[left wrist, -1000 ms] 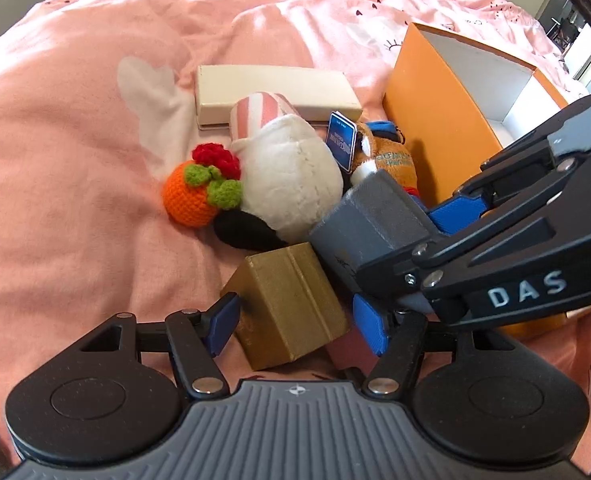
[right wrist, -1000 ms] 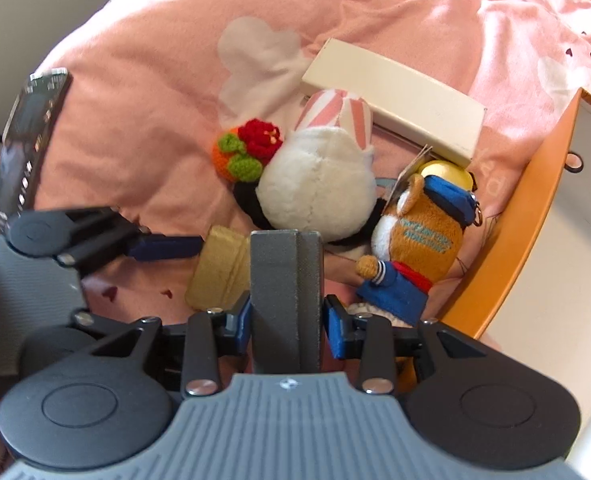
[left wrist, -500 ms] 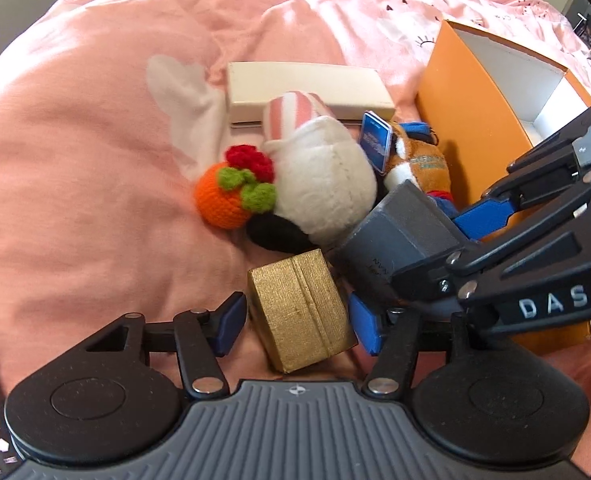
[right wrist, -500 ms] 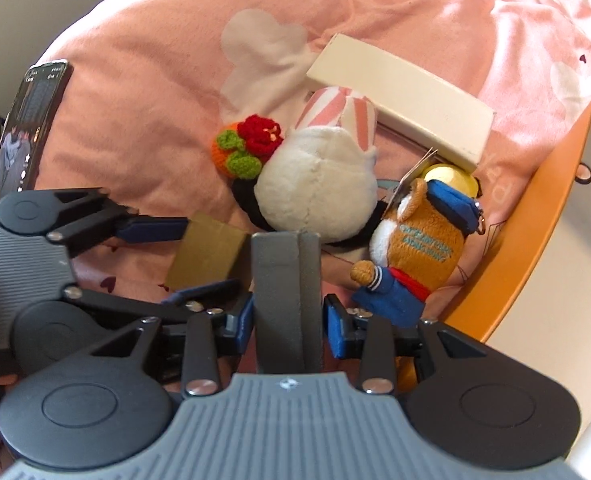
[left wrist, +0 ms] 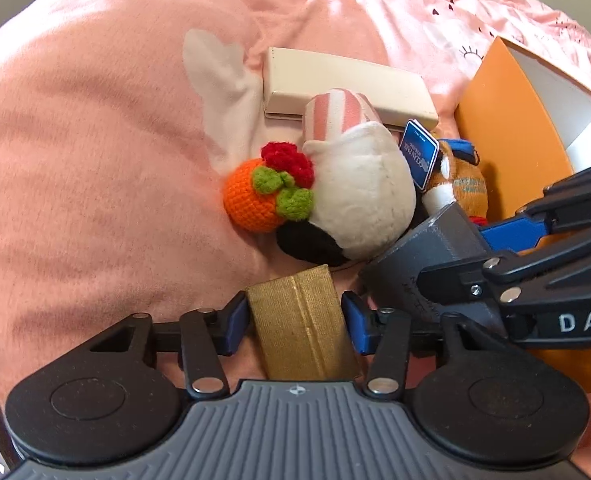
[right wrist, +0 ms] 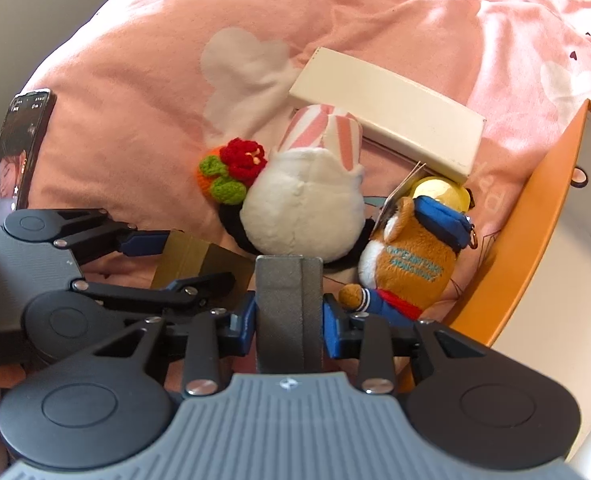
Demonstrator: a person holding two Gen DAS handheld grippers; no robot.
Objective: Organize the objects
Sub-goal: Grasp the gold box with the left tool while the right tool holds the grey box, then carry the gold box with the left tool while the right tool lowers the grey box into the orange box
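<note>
A pink bedspread point(left wrist: 95, 160) is seen beyond both jaws. A gold box point(left wrist: 301, 320) sits between the closing left gripper point(left wrist: 295, 316); a grey block point(right wrist: 288, 312) is pinched by the closing right gripper point(right wrist: 288, 320).
</note>
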